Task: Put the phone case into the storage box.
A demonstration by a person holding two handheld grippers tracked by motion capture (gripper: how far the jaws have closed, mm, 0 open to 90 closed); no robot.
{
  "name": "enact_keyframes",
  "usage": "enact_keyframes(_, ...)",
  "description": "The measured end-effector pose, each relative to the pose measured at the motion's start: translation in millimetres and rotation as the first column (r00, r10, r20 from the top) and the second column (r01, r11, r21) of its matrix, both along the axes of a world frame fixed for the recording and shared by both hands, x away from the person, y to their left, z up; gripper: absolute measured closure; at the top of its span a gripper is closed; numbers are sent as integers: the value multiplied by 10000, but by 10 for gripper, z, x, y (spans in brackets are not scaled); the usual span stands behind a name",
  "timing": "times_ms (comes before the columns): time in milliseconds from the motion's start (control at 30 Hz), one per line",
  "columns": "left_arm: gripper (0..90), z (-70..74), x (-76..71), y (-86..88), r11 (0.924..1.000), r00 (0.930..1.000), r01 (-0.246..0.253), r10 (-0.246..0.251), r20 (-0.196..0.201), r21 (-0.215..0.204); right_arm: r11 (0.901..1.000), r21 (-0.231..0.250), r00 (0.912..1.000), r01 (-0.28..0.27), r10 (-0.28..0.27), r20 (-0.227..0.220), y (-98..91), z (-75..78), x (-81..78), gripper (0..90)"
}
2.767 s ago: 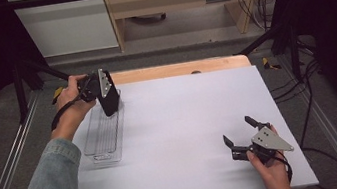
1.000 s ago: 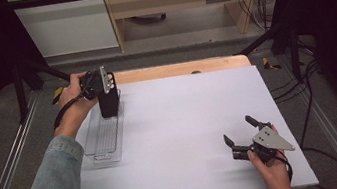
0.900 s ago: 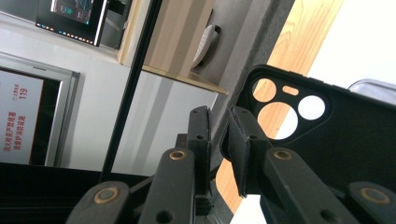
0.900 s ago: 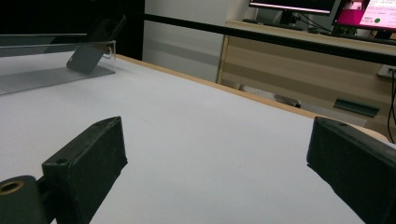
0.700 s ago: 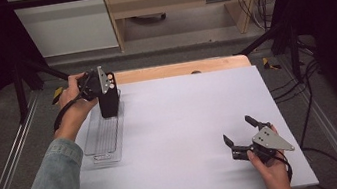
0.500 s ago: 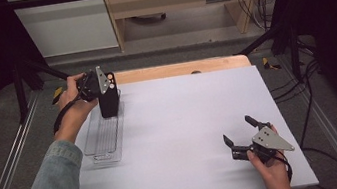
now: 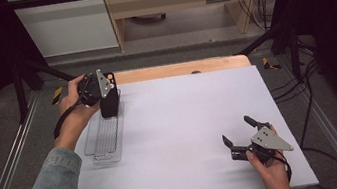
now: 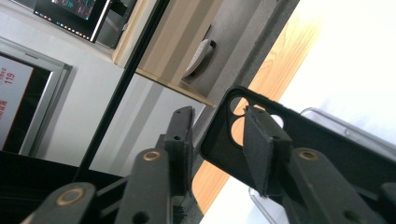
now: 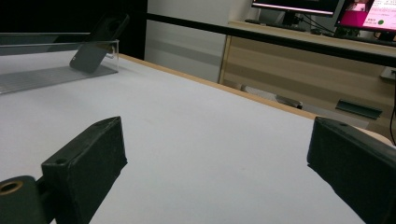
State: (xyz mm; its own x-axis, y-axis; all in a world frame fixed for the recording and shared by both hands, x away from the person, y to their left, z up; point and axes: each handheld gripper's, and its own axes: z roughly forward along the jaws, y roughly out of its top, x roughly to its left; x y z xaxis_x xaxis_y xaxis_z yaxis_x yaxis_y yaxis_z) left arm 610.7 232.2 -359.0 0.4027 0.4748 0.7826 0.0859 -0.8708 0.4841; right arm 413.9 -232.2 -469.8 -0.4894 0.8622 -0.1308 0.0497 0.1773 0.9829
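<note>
A: Black phone case [image 7: 108,99] found at far end of clear ribbed tray [image 7: 106,140]; standing on its short edge, leaning against tray's end wall; propped so, judged, to stay upright once let go.

B: Long axis?

A: Near vertical, tilted; camera cut-outs uppermost, as seen from left gripper view [image 8: 243,109]; open face not determinable.

B: Left gripper [image 7: 101,92]?

A: Jaws just been opening; case lying behind one pad [image 8: 261,149], other pad [image 8: 182,140] off to the side with clear gap; no pinch evident; judged a release.

B: Right gripper [image 7: 238,132]?

A: Spread wide, nothing between; parked low on white table [image 7: 190,116] near its front right corner, well apart from tray; presumably kept out of the way.

B: Risk?

A: Possible topple of case when pad withdrawn.
</note>
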Motion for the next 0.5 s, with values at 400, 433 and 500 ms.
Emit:
enact_keyframes(400, 430, -39, -62, -63, 9935, 9985, -413, 372, -411, -1058, 10000, -57, 9999, -73, 73, 88, 5, 12, -7, 42)
enact_keyframes(433, 417, -34, -67, -70, 9926, 9984, -422, 377, -416, -1137, 9999, -55, 9999, -93, 94, 77, 5, 11, -5, 41)
enact_keyframes(500, 383, -28, -81, -87, 9892, 9980, -479, 418, -472, -1385, 9999, -30, 9999, -121, 121, 73, 12, 8, -3, 41)
